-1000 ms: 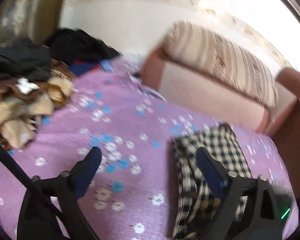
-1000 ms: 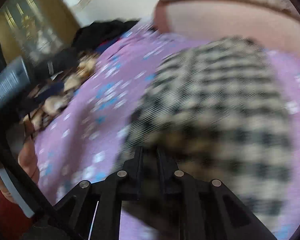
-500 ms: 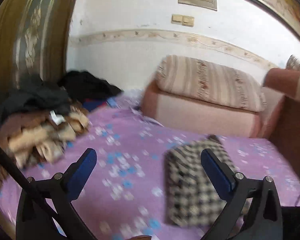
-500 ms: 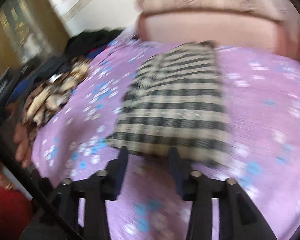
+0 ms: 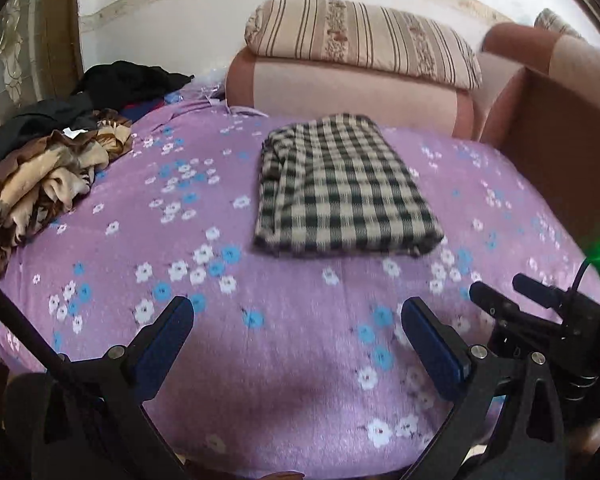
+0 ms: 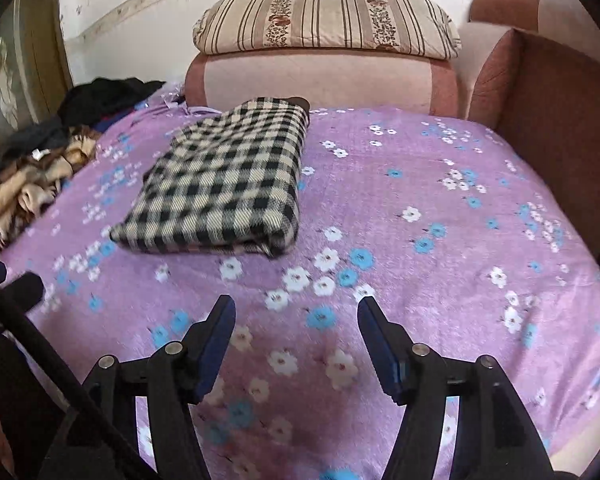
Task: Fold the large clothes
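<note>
Left hand-held gripper spread wide and empty, right hand-held gripper empty, its jaws just been opening, folded checked garment lying ahead on the purple flowered bed, unfolded clothes pile at its left edge, striped pillow beyond.

- The left gripper is showing 2 blue pads on black arms with silver screws.
- The right gripper is looking alike.
</note>
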Demonstrator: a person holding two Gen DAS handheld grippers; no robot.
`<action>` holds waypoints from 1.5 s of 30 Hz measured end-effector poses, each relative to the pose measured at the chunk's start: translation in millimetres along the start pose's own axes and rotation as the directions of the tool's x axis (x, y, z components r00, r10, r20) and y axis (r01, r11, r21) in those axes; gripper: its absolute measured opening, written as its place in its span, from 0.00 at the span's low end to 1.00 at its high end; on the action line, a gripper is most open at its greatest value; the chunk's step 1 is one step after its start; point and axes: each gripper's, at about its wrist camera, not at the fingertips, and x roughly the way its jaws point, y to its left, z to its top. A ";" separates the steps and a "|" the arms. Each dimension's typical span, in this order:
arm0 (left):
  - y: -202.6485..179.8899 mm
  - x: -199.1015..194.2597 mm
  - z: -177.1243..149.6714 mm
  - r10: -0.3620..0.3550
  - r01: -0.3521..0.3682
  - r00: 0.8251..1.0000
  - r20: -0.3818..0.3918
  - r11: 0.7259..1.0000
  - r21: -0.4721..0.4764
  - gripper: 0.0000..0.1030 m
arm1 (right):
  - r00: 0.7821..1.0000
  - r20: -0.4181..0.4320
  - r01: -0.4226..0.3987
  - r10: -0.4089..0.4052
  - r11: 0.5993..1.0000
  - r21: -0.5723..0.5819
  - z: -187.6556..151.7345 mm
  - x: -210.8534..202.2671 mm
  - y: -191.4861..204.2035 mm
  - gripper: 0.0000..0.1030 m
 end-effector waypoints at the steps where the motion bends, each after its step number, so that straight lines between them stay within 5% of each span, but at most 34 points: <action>1: -2.1 0.3 -2.5 0.007 -0.007 1.000 -0.005 1.000 0.002 1.00 | 1.000 0.000 0.007 -0.007 1.000 -0.002 -1.6 -0.4 1.1 0.66; 9: -7.6 1.1 -8.6 0.039 -0.038 0.999 -0.032 0.999 0.033 1.00 | 0.998 0.048 0.045 -0.044 0.999 -0.020 -3.7 -10.8 9.7 0.70; 27: -2.5 31.0 -25.4 0.014 -0.011 0.992 -0.122 0.999 0.032 1.00 | 0.993 -0.050 0.106 -0.106 0.994 -0.011 -10.3 16.2 11.2 0.72; 45: 5.7 45.7 -29.0 0.011 -0.008 0.991 -0.134 1.000 0.017 1.00 | 0.988 -0.079 0.131 -0.134 0.990 -0.042 -14.5 31.0 20.8 0.73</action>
